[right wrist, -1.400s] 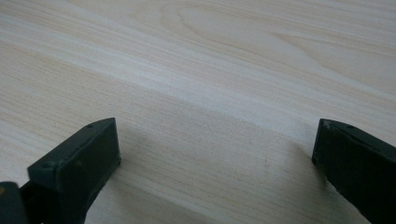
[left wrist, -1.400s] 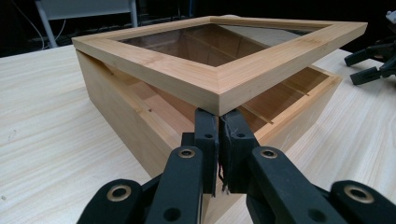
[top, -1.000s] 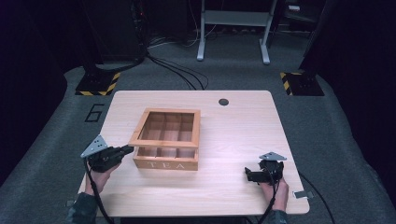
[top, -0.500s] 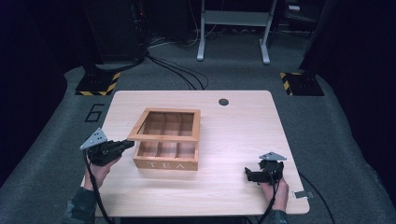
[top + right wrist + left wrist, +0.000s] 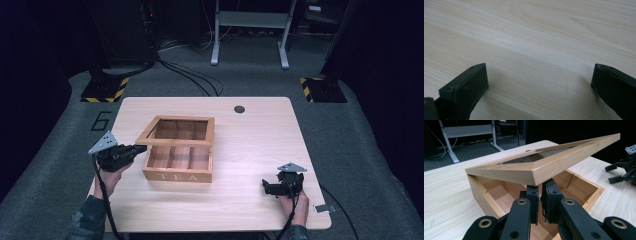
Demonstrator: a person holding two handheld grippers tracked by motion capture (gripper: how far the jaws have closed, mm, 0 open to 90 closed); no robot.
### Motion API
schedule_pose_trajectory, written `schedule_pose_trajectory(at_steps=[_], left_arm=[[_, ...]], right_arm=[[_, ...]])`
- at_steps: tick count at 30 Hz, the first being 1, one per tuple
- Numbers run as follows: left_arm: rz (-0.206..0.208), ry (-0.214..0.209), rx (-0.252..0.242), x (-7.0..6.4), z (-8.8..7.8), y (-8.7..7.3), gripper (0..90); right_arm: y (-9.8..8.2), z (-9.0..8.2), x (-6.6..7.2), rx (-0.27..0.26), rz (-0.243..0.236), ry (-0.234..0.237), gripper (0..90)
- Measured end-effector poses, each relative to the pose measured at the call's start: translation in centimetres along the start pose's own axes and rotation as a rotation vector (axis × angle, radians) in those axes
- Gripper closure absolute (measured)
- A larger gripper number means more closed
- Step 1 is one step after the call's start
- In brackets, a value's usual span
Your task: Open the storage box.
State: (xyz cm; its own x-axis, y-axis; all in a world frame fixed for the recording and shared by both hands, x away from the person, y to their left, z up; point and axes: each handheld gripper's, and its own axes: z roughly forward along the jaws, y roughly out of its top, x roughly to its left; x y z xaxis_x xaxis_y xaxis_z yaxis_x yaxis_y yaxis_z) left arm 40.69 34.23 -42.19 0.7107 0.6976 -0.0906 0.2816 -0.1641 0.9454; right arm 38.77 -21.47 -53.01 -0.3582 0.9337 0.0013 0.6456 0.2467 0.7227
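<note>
Right, left gripper [image 5: 541, 195] first: jaws nearly together, a thin gap between the pads, tips tucked under the front rail of the lid [image 5: 544, 167] of the tea box [image 5: 177, 162]. I can't tell from the left gripper view whether the pads pinch anything; the rail rests across the tips. Lid is a wooden frame with a clear pane, raised at the gripper's side and tilted, its far edge down at the box's back wall. From above, the lid's left corner sits at the jaw tips, overhanging the box's left wall.

Right gripper [image 5: 536, 82]: jaws wide apart, nothing between them, bare table [image 5: 250, 145] under the pads. From above I see it near the table's front right corner, well apart from the box, pointing left.

Box sits left of table centre, front face lettered TEA toward me, long axis running left to right, dividers splitting it into compartments. Lid's long axis matches the box.

Room: open tabletop to the right of the box, and a strip in front of it. Left wall of the box is near the table's left edge, and my left hand [image 5: 107, 177] hangs over that edge. Behind the box, clear wood up to the small dark hole [image 5: 239, 109] by the back edge.
</note>
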Motion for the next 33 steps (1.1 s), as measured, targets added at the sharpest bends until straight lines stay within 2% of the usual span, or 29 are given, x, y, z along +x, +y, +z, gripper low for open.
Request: schedule_pose_trajectory(at_steps=[24, 33], left_arm=[[0.006, 0.012, 0.012, -0.1, 1.7, 1.9, 83.8], [0.01, 0.016, 0.012, 0.0, 1.8, 2.3, 83.8]], right_arm=[[0.0, 0.0, 0.0, 0.0, 0.0, 0.0, 0.2], [0.0, 0.0, 0.0, 0.0, 0.0, 0.0, 0.2]])
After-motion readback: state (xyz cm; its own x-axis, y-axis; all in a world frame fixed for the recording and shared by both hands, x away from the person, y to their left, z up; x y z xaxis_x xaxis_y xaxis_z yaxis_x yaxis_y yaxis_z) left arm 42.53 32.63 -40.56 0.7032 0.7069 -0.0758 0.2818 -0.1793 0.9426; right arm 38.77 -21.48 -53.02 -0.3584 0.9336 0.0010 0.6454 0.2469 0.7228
